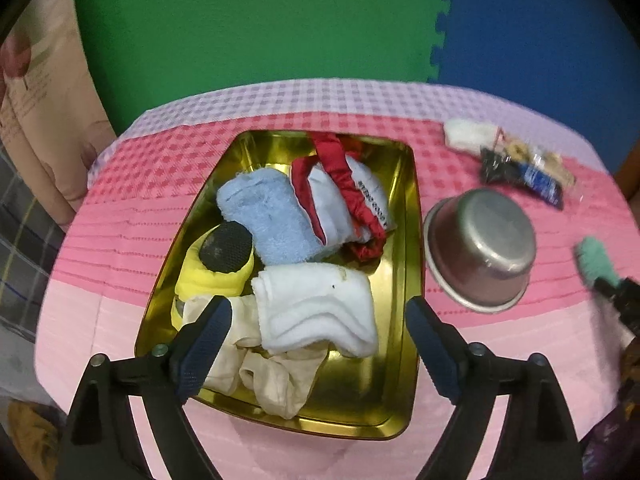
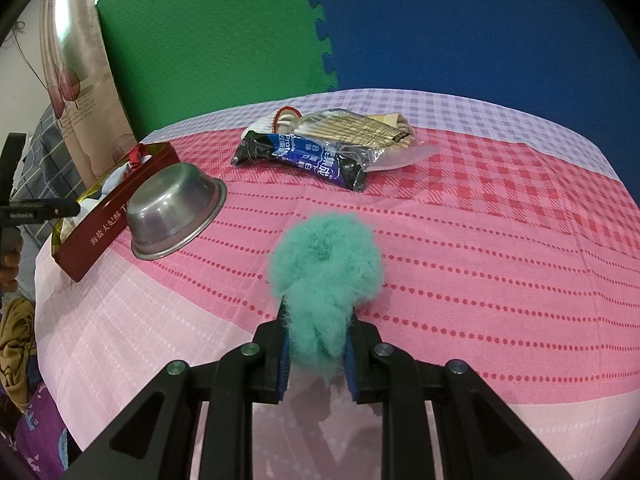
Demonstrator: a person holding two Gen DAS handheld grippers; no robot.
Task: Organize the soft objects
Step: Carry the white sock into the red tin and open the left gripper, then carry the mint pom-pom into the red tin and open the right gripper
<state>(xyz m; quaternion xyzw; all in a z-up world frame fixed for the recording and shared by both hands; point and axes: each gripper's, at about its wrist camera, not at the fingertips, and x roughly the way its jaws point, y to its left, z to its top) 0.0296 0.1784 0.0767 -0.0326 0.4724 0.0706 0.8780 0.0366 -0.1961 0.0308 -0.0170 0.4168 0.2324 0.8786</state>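
Nearest us the left gripper (image 1: 318, 344) hangs over the gold tin (image 1: 404, 200), jaws spread wide, nothing between the pads. Under the gap: white folded towel (image 1: 320, 312), touching none of the fingers, with a cream cloth (image 1: 276, 376) at the tin's near wall. Further in: yellow pouch (image 1: 216, 276), blue towel (image 1: 268, 216), red-trimmed bag (image 1: 352, 196). Tin walls box everything in.

Our right gripper (image 2: 318, 344) is clenched on a teal fluffy scrunchie (image 2: 326, 264) over bare desk (image 2: 500, 264), open cloth all round. Upturned steel bowl (image 2: 172, 208) leans beside the tin; snack packets (image 2: 320, 152) near the far edge.
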